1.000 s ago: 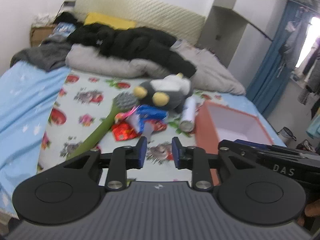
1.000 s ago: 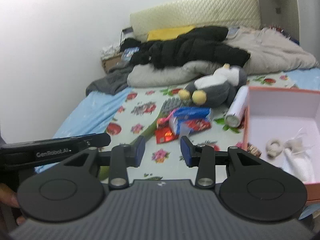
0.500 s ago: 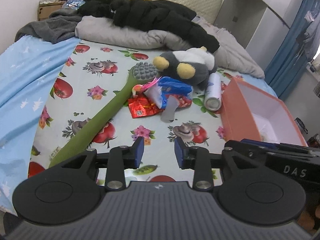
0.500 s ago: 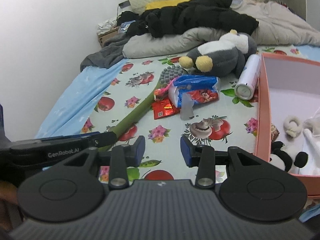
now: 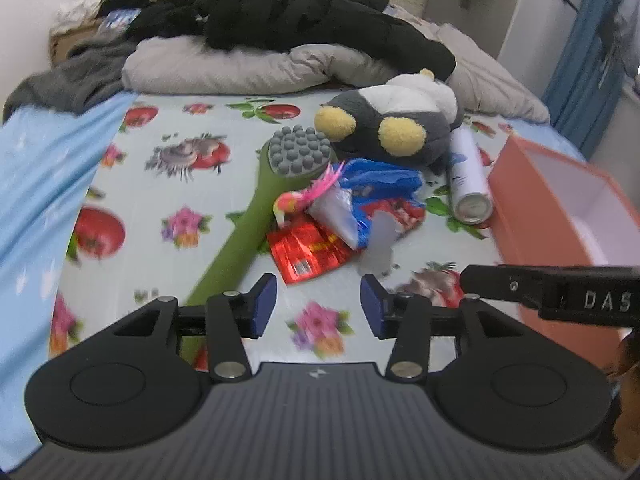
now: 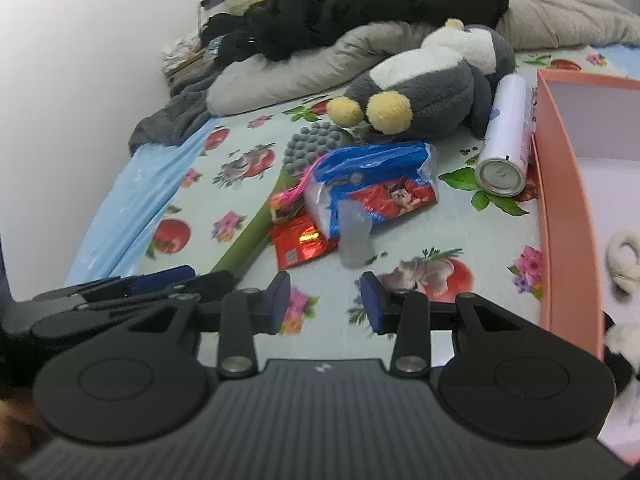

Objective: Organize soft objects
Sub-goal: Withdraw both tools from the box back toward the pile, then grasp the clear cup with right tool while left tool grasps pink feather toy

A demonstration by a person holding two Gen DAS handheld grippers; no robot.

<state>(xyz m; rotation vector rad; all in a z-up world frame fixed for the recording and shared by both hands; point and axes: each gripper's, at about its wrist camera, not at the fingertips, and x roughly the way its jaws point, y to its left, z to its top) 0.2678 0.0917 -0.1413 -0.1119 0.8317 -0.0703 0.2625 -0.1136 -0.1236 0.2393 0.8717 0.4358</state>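
A grey and white plush penguin with yellow feet lies on the fruit-print sheet. In front of it sit a blue and red snack bag, a red foil packet and a small pink toy. My left gripper hangs over the sheet just short of the packet, its jaws opening with nothing between them. My right gripper is open and empty, near the pile. The orange box at right holds small plush pieces.
A long green massage brush lies diagonally left of the pile. A white spray can rests beside the box. Grey bedding and a black jacket are heaped behind, with a blue sheet at left.
Both grippers have come down and forward toward the pile, so the items look larger. The left jaws stand wider apart than before; the right jaws keep the same gap.
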